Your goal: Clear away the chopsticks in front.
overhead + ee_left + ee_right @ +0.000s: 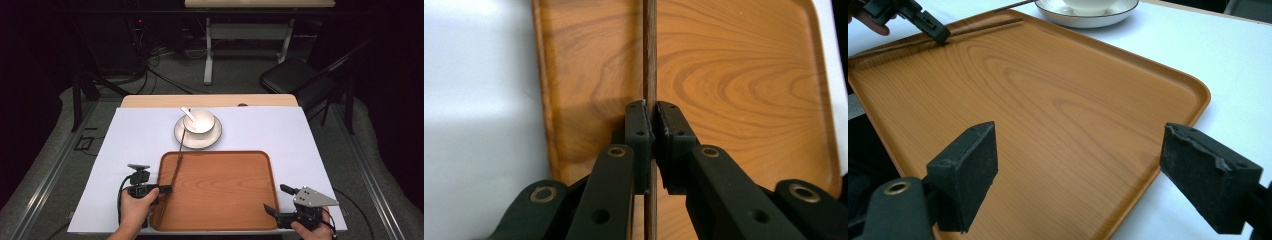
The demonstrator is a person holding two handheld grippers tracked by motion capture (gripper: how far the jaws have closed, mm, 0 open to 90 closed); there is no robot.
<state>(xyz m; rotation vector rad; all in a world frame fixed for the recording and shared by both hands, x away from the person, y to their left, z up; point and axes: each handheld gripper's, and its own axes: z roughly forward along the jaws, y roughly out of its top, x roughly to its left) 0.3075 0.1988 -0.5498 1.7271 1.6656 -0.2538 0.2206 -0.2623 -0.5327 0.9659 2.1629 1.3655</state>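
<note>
A thin dark wooden stick (179, 157) runs from the rim of the white plate (197, 139) down over the left part of the wooden tray (215, 152). My left gripper (169, 189) is shut on the stick's near end, at the tray's left edge. In the left gripper view the pads (639, 120) pinch the stick (650, 50) above the tray (749, 75). My right gripper (278, 199) stands open at the tray's near right corner. Its jaws are wide apart over the tray (1048, 100) with nothing between them. The left gripper (940, 35) and stick (983, 27) lie far off.
A white bowl (199, 121) with a spoon (186, 112) sits on the plate behind the tray. A white sheet (140, 135) covers the table. A dark chair (292, 75) and another table's legs (207, 55) stand beyond the far edge.
</note>
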